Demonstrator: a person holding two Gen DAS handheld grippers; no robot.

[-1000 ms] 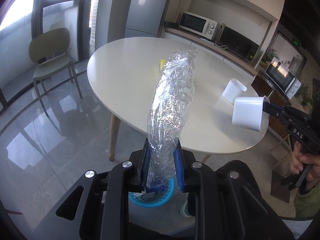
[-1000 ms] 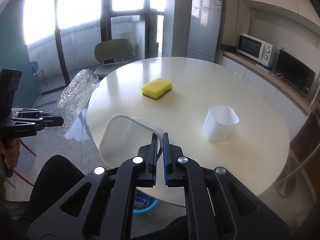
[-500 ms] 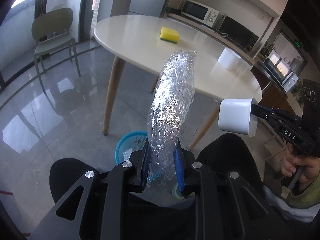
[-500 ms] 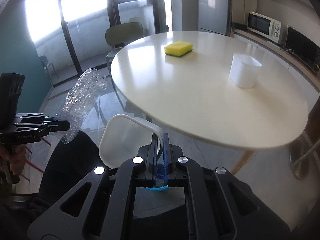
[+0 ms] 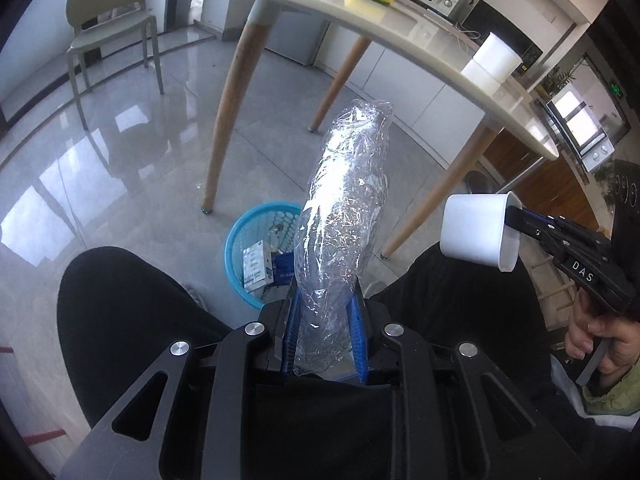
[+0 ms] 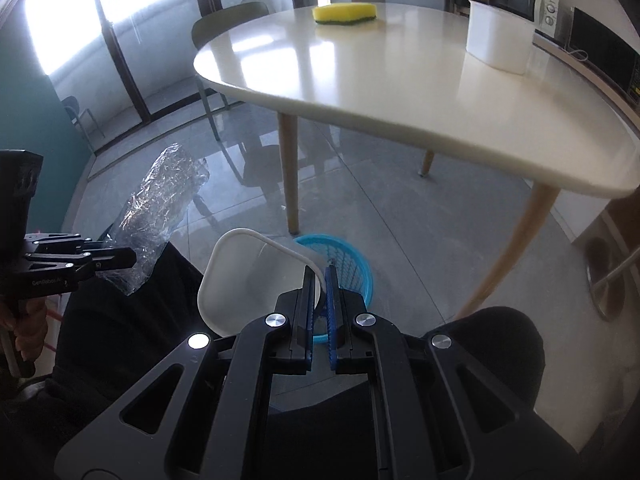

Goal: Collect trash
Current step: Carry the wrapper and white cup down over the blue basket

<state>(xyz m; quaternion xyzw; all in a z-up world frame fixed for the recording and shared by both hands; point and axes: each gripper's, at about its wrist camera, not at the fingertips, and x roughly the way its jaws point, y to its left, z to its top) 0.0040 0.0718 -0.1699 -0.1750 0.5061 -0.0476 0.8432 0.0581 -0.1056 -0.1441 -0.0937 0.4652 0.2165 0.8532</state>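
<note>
Both pairs of tongs have come down from tabletop height since a second ago, so the round blue plastic mesh waste basket (image 5: 262, 256) on the floor, then mostly hidden, now sits in plain view between the person's dark-trousered knees. The left tongs (image 5: 325, 330) are clenched on the lower end of a crumpled clear plastic bottle (image 5: 346, 208), which stands up and away from the pads, above the basket's near rim. The right tongs (image 6: 320, 312) are pinched thin on the rim of a white squarish plastic cup (image 6: 248, 280), its open mouth turned toward the camera, just beside the basket on its near side. The bottle looks feather-light, crinkly and soft, so it yields under the pads and could slip; the hold near its base seems sound. The cup looks light but stiffer, and its thin wall suits an edge grip. The basket already holds a small carton and scraps. Well above the basket, the cream tabletop (image 6: 400, 80) carries a yellow sponge (image 6: 345, 14) and a second white cup (image 6: 500, 40).
</note>
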